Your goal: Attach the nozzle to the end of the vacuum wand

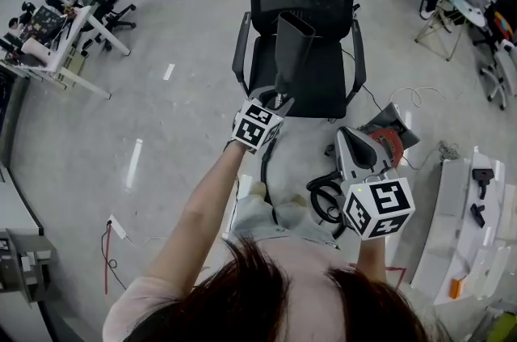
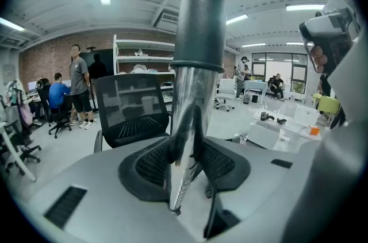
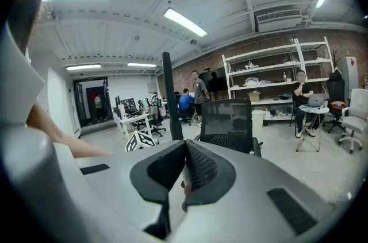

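The grey floor (image 1: 182, 122) bears a black office chair (image 1: 303, 25) just beyond the fingers (image 2: 150, 166) of the left gripper (image 2: 187, 162). A grey and red vacuum body (image 1: 373, 148) appears to rest on the floor near the fingers (image 3: 202, 170) of the right gripper (image 3: 185, 176). White tape strips (image 1: 134, 162) lie out to the left of the left fingers, and a white cable (image 1: 414, 95) curls beside the chair.

Left tongs (image 2: 185, 164) clamped, arm (image 1: 198, 211) stretched forward — right tongs (image 3: 185, 162) pressed together, nearer.
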The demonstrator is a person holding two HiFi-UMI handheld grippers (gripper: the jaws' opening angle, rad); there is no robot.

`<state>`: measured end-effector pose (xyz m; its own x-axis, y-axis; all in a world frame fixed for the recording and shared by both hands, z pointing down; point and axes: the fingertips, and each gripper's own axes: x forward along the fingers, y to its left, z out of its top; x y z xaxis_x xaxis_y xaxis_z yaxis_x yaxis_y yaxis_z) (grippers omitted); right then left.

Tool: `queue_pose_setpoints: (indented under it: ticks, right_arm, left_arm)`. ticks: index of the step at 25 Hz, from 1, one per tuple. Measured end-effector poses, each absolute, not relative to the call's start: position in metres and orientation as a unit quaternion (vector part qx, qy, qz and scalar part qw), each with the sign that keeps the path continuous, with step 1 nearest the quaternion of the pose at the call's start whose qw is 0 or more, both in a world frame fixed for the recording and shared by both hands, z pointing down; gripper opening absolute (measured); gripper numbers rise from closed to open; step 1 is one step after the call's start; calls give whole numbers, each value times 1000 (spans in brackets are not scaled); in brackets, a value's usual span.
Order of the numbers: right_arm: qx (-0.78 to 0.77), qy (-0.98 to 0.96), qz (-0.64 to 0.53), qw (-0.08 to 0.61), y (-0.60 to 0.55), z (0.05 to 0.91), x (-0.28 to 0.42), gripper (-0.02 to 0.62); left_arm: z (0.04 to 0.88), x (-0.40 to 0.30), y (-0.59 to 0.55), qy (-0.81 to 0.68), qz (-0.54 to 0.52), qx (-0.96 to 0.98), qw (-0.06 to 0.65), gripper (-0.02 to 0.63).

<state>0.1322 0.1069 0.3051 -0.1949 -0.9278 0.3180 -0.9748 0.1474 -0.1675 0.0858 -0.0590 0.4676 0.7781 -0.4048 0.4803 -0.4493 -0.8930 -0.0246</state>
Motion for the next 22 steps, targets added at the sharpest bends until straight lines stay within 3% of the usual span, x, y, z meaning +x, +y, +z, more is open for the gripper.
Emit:
queue_pose_setpoints:
  ticks: [22]
  right_arm:
    - [655, -734, 178, 36, 90, 306, 126, 26]
  left_arm:
    - [465, 83, -54, -218, 238, 945, 50, 160]
